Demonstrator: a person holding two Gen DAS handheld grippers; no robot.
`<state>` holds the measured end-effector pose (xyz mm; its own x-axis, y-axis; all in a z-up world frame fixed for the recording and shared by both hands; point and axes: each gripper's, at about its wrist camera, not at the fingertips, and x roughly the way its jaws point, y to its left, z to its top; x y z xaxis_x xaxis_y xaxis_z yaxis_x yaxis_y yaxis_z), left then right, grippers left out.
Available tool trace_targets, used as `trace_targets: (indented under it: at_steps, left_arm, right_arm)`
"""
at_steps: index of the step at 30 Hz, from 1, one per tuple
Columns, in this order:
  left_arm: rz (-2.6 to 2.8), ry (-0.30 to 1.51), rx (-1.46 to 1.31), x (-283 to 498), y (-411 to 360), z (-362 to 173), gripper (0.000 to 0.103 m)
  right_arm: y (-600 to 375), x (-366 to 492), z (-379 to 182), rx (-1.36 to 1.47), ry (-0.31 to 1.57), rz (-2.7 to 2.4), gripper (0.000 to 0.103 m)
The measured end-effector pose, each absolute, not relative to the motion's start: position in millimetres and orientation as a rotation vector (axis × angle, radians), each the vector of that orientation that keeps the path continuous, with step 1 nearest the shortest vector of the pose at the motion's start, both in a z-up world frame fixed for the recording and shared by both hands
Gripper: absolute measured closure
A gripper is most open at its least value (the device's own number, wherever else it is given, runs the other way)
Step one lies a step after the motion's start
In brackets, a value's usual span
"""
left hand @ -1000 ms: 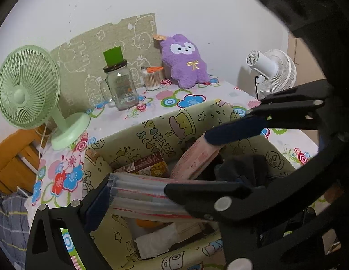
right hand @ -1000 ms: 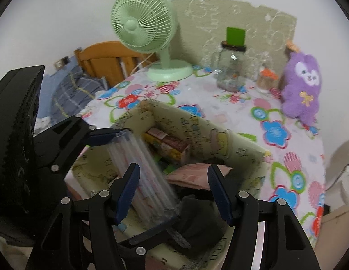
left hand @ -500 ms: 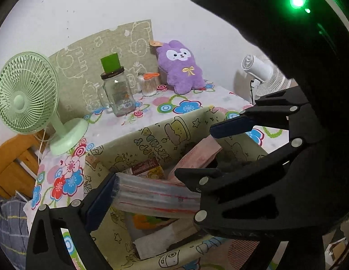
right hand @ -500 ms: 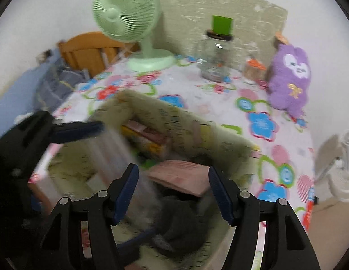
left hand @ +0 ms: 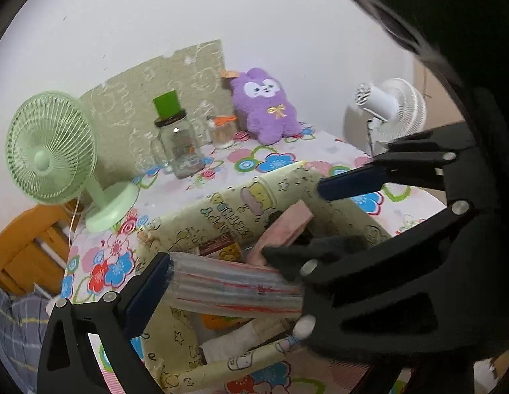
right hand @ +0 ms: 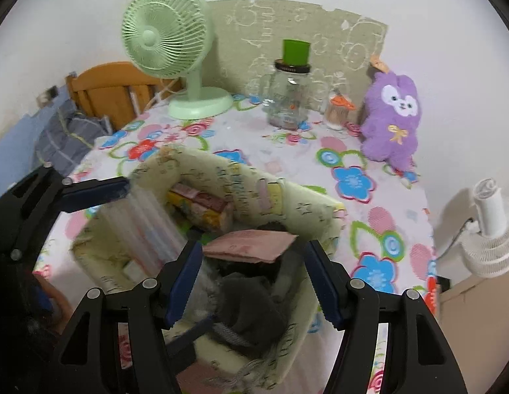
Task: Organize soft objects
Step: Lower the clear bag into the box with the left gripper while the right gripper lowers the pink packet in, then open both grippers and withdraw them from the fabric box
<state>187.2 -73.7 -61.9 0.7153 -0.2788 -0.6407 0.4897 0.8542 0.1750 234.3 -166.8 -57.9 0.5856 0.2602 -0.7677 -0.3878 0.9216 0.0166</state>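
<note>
Below right tongs [right hand: 251, 282], grey cloth [right hand: 251, 308], inside basket [right hand: 241, 177]

A lived-in home room. A floral tablecloth [right hand: 353, 164] carries a green fan [right hand: 169, 32], a jar [right hand: 289, 98] and a purple plush [right hand: 392, 115] (upper right). A wooden chair [right hand: 106, 88] stands at left.

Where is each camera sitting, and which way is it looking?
Left wrist view: sits on the left gripper, looking down along its fingers into the storage box; its blue pad presses a clear striped pack, and the right gripper crosses the right side.
Right wrist view: sits on the right gripper, looking down at the box's dark grey cloth; both its fingers show, spread apart, with the left gripper at the left edge.
Both share: box, green fan, glass jar, purple plush, white fan.
</note>
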Motion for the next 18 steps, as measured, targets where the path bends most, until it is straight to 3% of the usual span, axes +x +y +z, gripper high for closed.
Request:
trace_targets:
  at_steps: [9,18]
  left_arm:
    - [-0.498,0.646,0.346,187.5,-71.6,-63.1,0.000]
    - [-0.499,0.608,0.384,184.4,-76.1,-62.6,0.000]
  right_arm:
    - [-159.8,237.4,-63.5,-0.137,0.907,0.504,0.036]
    - [-159.9,249.8,-79.1,-0.218,0.929,0.313,0.036]
